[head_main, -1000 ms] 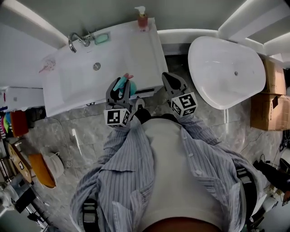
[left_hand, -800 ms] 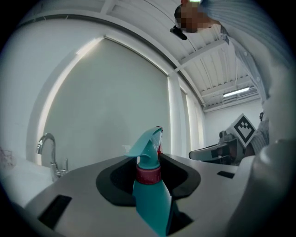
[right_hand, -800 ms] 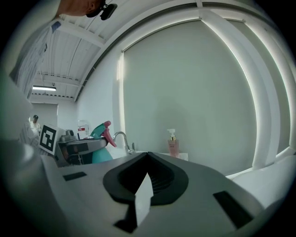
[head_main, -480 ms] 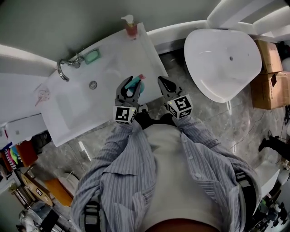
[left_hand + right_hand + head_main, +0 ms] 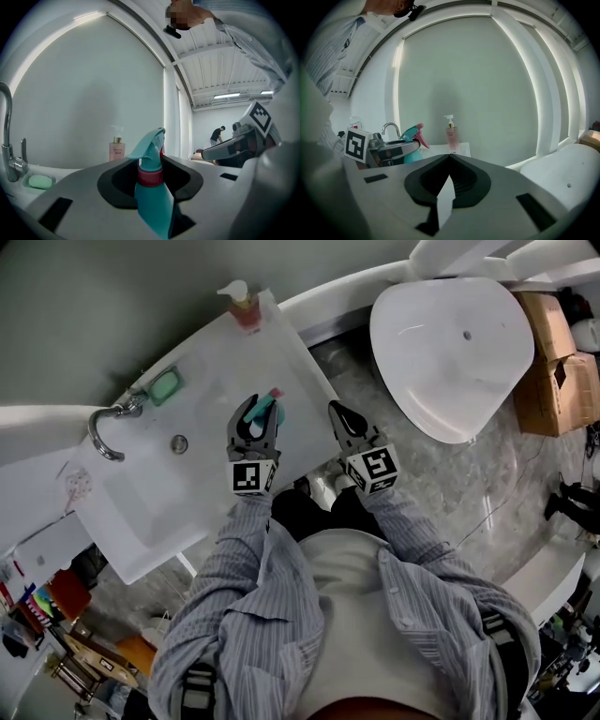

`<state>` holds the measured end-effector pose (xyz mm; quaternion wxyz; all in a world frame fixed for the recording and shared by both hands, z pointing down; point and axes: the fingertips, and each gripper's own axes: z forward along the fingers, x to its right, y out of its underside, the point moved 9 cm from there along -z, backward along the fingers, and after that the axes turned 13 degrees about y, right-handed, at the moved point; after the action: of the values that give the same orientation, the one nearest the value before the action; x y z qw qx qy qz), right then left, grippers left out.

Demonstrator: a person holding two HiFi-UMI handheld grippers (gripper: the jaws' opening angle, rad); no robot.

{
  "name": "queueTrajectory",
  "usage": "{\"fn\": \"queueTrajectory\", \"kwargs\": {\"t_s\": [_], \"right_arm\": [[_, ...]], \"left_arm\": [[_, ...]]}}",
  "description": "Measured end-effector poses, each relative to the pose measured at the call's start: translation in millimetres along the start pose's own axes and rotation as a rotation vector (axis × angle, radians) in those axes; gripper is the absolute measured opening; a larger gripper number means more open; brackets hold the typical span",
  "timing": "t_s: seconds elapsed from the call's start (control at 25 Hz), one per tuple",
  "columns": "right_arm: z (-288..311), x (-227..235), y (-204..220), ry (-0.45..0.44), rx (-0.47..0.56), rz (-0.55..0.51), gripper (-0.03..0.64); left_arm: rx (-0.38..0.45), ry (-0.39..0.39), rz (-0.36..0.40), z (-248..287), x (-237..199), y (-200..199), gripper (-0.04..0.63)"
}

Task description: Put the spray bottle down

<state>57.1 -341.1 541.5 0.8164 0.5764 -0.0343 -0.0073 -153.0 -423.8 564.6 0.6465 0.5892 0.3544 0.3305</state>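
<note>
The bottle (image 5: 152, 197) is clamped by the left gripper (image 5: 255, 413) above the right rim of the sink (image 5: 286, 338); the right gripper (image 5: 339, 414) is closed, empty. The bottle is to be lowered upright onto the flat rim before release

A white rectangular ceramic washbasin (image 5: 141, 488) is seen, with a round metal drain (image 5: 179, 443) set in its bowl. On its back rim a curved chrome tap (image 5: 105, 423) is fixed, and a green bar of soap (image 5: 164, 386) is laid near it. A pink pump bottle (image 5: 244, 306) is stood upright at the far corner. On the grey marble floor (image 5: 450, 493) a white oval bathtub (image 5: 450, 324) and brown cardboard boxes (image 5: 562, 381) are placed.
</note>
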Motion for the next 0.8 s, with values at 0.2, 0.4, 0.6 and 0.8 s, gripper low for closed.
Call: {"fn": "queueTrajectory", "kwargs": {"t_s": [0.2, 0.4, 0.6, 0.8], "right_arm": [[12, 9, 2, 0.043, -0.012, 0.014, 0.015], [11, 13, 7, 0.045, -0.042, -0.005, 0.015], [9, 16, 4, 0.049, -0.052, -0.017, 0.015], [5, 20, 2, 0.042, -0.057, -0.02, 0.015]], "left_arm": [[0.005, -0.019, 0.005, 24, -26, 12, 0.138], [0.016, -0.043, -0.016, 37, -37, 23, 0.138], [0.008, -0.048, -0.017, 41, -40, 31, 0.14], [0.011, -0.027, 0.012, 41, -35, 32, 0.143]]}}
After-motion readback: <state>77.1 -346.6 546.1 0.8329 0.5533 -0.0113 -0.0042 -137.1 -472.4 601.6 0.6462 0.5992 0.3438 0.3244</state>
